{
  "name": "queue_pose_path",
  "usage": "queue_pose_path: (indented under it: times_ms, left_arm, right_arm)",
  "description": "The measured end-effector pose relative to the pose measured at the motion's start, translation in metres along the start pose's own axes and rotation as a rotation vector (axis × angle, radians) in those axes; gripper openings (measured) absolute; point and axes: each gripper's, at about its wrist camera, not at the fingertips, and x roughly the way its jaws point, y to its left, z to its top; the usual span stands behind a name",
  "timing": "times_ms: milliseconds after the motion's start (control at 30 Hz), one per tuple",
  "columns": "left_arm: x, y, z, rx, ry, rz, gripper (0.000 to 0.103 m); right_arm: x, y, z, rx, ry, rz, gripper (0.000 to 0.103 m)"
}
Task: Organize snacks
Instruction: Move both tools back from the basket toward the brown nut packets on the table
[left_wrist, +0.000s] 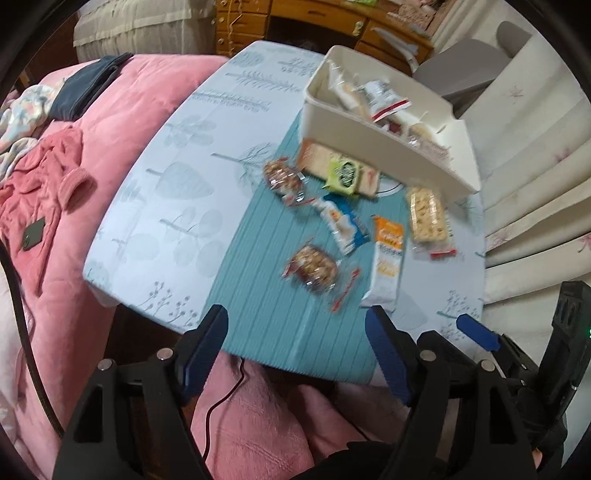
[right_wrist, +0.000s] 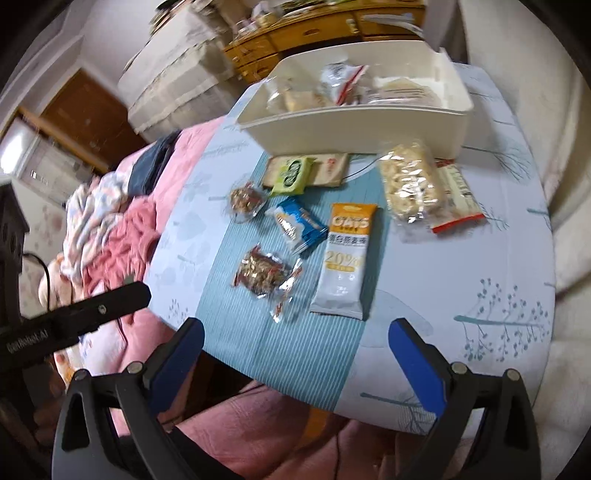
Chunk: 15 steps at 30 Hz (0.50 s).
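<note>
A white bin (left_wrist: 399, 147) (right_wrist: 351, 127) stands at the far side of the small table and holds several wrapped snacks. In front of it lie loose snacks: an oats bar (left_wrist: 386, 258) (right_wrist: 345, 258), a blue packet (left_wrist: 345, 225) (right_wrist: 299, 225), two nut bars (left_wrist: 314, 269) (right_wrist: 260, 275), a green packet (left_wrist: 343, 175) (right_wrist: 291, 175) on a flat pack, and a puffed rice bar (left_wrist: 426, 216) (right_wrist: 410, 184). My left gripper (left_wrist: 295, 334) hangs open over the table's near edge, nothing between its fingers. My right gripper (right_wrist: 295, 350) is open too, empty, just short of the oats bar.
The table (right_wrist: 461, 280) has a pale leaf-print cloth with a teal striped runner. A pink blanket (left_wrist: 122, 122) with clothes and a phone (left_wrist: 33, 234) lies to the left. Curtains (left_wrist: 535, 166) hang at right, a wooden dresser (right_wrist: 314, 33) behind.
</note>
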Motion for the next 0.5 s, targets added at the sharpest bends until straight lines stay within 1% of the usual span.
queue_pose_path:
  times_ms: [100,300,400,500]
  left_arm:
    - [0.001,0.012,0.001,-0.023,0.007,0.025,0.079]
    - [0.015,0.035,0.01,-0.061,0.058,0.046,0.079]
    - [0.024,0.041,0.021,-0.053,0.086,0.045,0.079]
    - [0.033,0.044,0.034,-0.029,0.11,0.036,0.084]
  right_arm:
    - [0.01,0.008,-0.002,-0.057,0.017,0.011,0.1]
    - [0.026,0.026,0.001,-0.17,0.015,-0.011,0.096]
    - [0.033,0.035,0.006,-0.213,0.009,-0.022,0.096]
    - [0.042,0.046,0.01,-0.249,0.015,-0.046,0.096]
